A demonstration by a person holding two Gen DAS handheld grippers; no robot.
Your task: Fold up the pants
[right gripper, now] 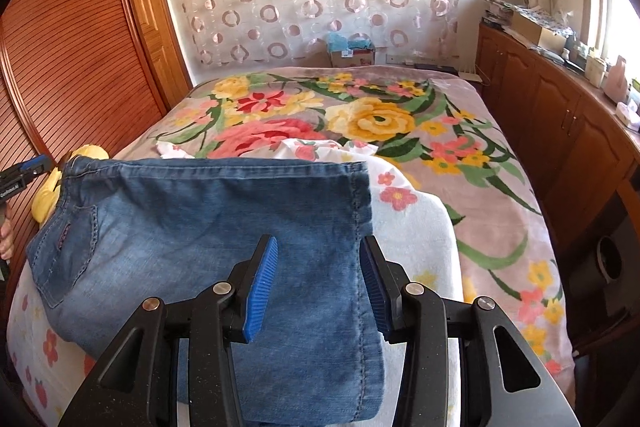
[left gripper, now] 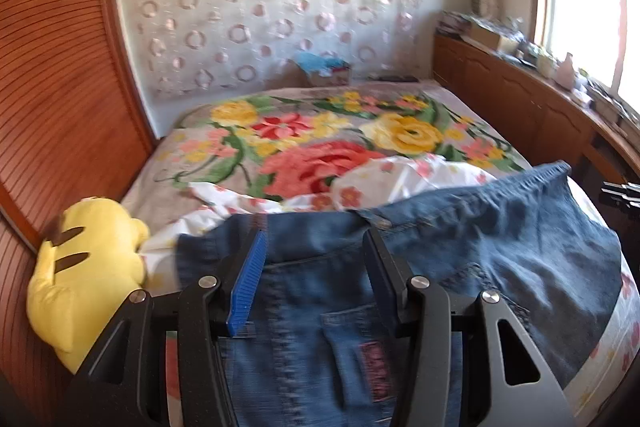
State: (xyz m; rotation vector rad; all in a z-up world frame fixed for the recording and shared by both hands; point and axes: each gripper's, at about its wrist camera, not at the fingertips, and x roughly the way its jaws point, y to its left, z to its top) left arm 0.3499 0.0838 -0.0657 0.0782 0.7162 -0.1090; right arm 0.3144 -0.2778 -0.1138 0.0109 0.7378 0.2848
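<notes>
Blue denim pants lie folded on a white flowered sheet at the near end of the bed. In the right wrist view the pants show a back pocket at the left and a hem edge at the right. My left gripper is open, jaws apart just above the waistband end with the pocket and pink label. My right gripper is open above the right part of the denim, holding nothing. The left gripper's tip shows at the pants' far left corner.
A yellow plush toy lies at the left against a slatted wooden wardrobe. A flowered blanket covers the bed beyond. A wooden cabinet with clutter runs along the right. A cardboard box stands by the far wall.
</notes>
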